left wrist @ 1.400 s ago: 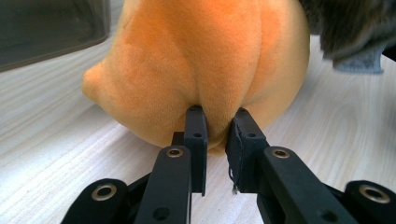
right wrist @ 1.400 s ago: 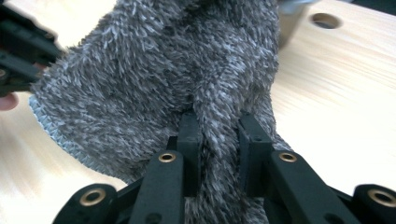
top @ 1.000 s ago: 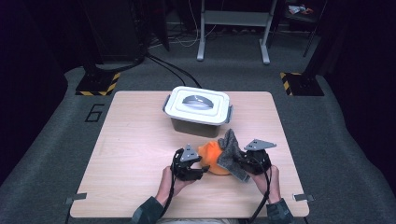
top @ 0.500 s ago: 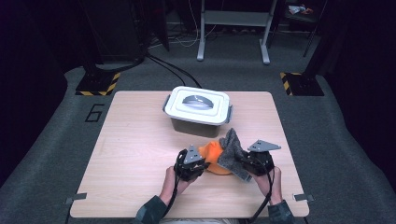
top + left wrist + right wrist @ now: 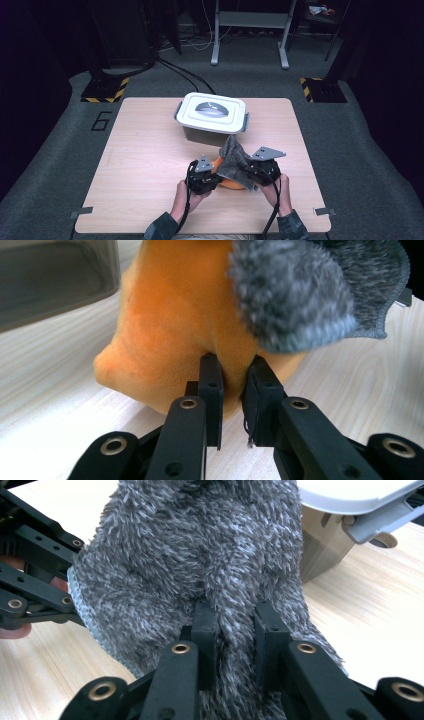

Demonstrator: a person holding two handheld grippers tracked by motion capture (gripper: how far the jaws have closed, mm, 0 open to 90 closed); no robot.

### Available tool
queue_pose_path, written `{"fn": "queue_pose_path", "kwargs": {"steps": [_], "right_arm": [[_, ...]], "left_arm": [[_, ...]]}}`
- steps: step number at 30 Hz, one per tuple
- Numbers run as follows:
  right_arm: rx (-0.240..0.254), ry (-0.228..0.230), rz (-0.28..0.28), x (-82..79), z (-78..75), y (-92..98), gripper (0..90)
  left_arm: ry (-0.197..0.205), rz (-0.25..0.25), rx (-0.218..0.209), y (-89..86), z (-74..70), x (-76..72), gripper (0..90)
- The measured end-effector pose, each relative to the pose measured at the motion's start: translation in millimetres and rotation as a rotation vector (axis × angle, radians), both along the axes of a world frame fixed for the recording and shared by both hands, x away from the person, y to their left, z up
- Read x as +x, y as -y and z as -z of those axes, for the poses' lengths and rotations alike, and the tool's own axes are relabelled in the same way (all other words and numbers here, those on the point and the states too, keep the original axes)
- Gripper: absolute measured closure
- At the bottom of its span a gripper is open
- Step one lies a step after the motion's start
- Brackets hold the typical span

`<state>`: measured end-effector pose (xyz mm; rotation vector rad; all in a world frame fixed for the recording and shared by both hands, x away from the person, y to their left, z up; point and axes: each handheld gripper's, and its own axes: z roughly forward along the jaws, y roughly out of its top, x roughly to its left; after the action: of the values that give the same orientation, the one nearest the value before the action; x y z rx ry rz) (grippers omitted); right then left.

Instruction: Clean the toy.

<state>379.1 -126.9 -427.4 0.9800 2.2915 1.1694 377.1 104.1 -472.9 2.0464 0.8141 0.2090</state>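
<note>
A soft orange cloth [image 5: 175,315] lies bunched on the table near its front edge, and my left gripper [image 5: 234,375] is shut on a fold of it. From above, that gripper [image 5: 216,178] sits at the left side of the orange cloth [image 5: 233,184]. A fuzzy grey cloth [image 5: 200,545] drapes over the orange one, pinched between the jaws of my right gripper [image 5: 235,625]. In the high view the grey cloth [image 5: 235,159] stands up in a peak between both hands, with the right gripper [image 5: 250,176] at its right side.
A grey box with a white latched lid [image 5: 212,112] stands just behind the cloths, mid-table. The wooden table [image 5: 140,150] has bare surface to the left and right. The box's wall [image 5: 50,280] shows close by in the left gripper view.
The right gripper has lifted a little and drawn the grey cloth up into a taller peak. The left gripper's jaws have closed onto the orange cloth without shifting place.
</note>
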Motion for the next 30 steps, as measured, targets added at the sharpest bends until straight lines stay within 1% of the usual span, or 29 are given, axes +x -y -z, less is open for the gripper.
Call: {"fn": "queue_pose_path", "kwargs": {"steps": [2,3,5,7,10,14,18,22,23,25,26,27,30], "right_arm": [[-0.002,0.004,-0.003,0.8,1.0,1.1,75.4],[-0.011,0.004,0.011,0.1,2.3,2.5,75.4],[-0.014,0.0,0.015,-0.3,2.9,3.3,75.4],[-0.013,-0.006,0.02,-0.8,4.8,6.0,75.4],[-0.028,-0.018,0.03,-1.0,8.1,12.1,75.6],[-0.034,-0.035,0.049,-0.3,14.6,21.4,75.7],[-0.038,-0.042,0.06,-0.6,17.8,25.1,75.8],[-0.043,-0.065,0.075,-0.1,21.7,30.3,75.8],[-0.049,-0.073,0.086,0.3,25.3,33.7,75.8],[-0.05,-0.077,0.088,0.6,26.7,35.1,75.8],[-0.057,-0.089,0.103,1.4,31.7,38.9,75.9],[-0.057,-0.089,0.103,1.4,31.7,38.9,75.9],[-0.063,-0.12,0.117,2.5,39.7,44.7,75.9]], "left_arm": [[-0.003,-0.001,-0.004,-0.2,0.6,1.2,79.5],[-0.006,-0.001,-0.006,-0.3,1.0,1.7,79.6],[-0.008,0.001,-0.004,-0.5,1.5,2.0,79.5],[-0.016,-0.005,-0.01,-1.6,2.6,2.9,79.6],[-0.031,-0.001,-0.029,-3.1,4.2,5.0,79.5],[-0.031,-0.001,-0.03,-3.9,4.6,5.9,79.5],[-0.034,0.003,-0.026,-5.0,4.6,6.4,79.5],[-0.032,-0.003,-0.027,-5.3,4.8,6.7,79.5],[-0.032,-0.001,-0.025,-5.6,4.8,6.7,79.4],[-0.03,-0.004,-0.022,-6.2,4.9,6.8,79.4],[-0.035,-0.005,-0.029,-6.4,5.2,7.2,79.4],[-0.035,-0.005,-0.029,-6.4,5.2,7.2,79.4],[-0.038,-0.007,-0.033,-7.3,6.1,8.3,79.4]]}}
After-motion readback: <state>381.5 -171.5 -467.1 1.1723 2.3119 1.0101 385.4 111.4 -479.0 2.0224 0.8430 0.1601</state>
